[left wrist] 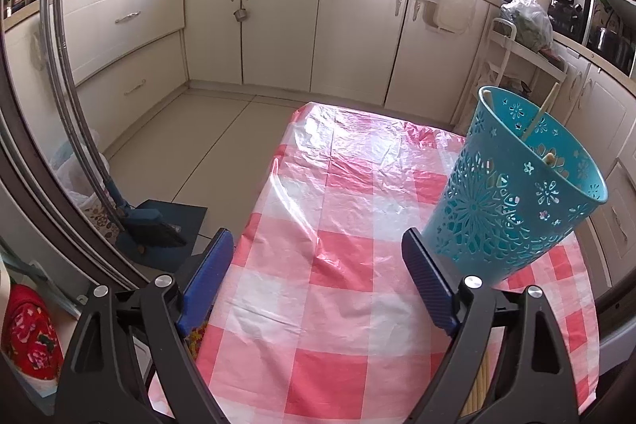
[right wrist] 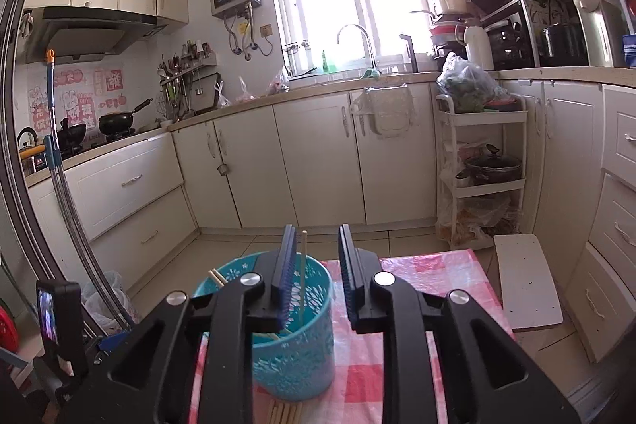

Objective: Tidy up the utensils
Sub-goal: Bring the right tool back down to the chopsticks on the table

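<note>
The left gripper (left wrist: pixel 314 285) is wide open and empty, just left of the blue plastic basket with flower holes (left wrist: pixel 512 193). Right above that basket, the right gripper (right wrist: pixel 318 277) is a little open, touching nothing. One thin wooden chopstick (right wrist: pixel 303 277) stands up in the basket between its fingers, and more chopsticks (right wrist: pixel 284 412) lie flat on the pink checked tablecloth (right wrist: pixel 429 273) just in front of the basket, closer to the right gripper.

Plastic, wood and glossy film

Pierced teal plastic holder (left wrist: pixel 512 193); pale wooden chopstick (right wrist: pixel 303 277); glossy, wrinkled plastic cloth (left wrist: pixel 318 225) on the table; ribbed blue claw pads (right wrist: pixel 287 277).
</note>
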The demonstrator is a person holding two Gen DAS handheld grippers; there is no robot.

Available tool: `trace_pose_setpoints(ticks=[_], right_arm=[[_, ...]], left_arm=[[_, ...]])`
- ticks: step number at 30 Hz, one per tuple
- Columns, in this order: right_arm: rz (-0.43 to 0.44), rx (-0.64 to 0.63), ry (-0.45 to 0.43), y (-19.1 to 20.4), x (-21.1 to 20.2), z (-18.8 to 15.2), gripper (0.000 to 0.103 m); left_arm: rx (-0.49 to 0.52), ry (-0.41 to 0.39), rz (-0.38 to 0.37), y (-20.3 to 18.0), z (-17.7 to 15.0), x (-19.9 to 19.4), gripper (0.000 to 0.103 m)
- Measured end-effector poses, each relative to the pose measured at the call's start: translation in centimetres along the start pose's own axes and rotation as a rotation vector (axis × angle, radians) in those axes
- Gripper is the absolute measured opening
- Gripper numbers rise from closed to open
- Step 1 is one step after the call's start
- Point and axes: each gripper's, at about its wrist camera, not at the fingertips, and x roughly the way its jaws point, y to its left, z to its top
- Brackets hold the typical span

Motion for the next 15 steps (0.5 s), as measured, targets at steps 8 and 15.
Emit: trace_pose_setpoints(ticks=[8, 15], right_arm=[[-0.006, -0.059, 0.244, -0.3, -0.6, -7.7, 0.026], [0.052, -0.069, 0.489, 1.9, 3.0, -13.3, 0.026]], left_arm=[[0.020, 0.005, 0.007, -0.3, -0.3, 0.0, 0.084], [0.024, 0.027, 0.019, 0.1, -0.8, 0.2, 0.084]])
